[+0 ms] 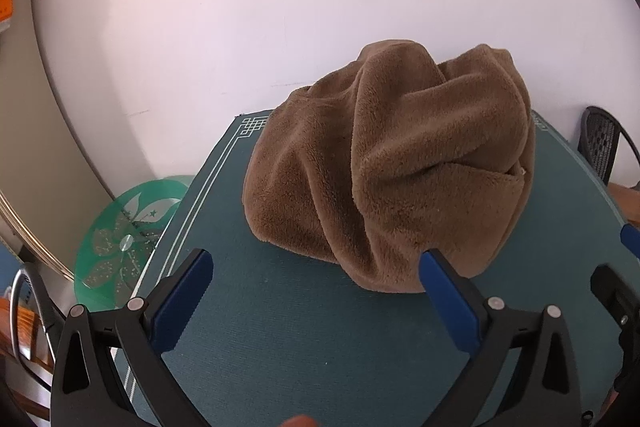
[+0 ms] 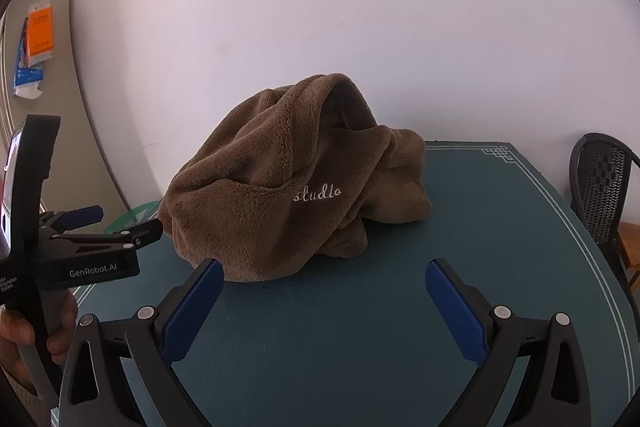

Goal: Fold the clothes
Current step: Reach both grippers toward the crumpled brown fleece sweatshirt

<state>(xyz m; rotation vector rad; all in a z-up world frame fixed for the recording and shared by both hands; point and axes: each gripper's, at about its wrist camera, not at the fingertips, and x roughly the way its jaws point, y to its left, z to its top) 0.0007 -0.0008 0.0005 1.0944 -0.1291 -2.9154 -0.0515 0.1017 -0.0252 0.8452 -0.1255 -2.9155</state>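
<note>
A brown fleece garment lies in a crumpled heap on the dark green table mat. In the right wrist view the same garment shows white stitched lettering on its front. My left gripper stands open just in front of the heap, its right blue pad close to the cloth's near edge, nothing between its fingers. My right gripper is open too, a little short of the heap, with its left pad near the cloth's lower edge. The left gripper also appears from the side at that view's left, held by a hand.
A white wall stands behind the table. A green glass disc leans off the mat's left edge. A black mesh chair stands to the right. Bare mat lies between the grippers and the heap.
</note>
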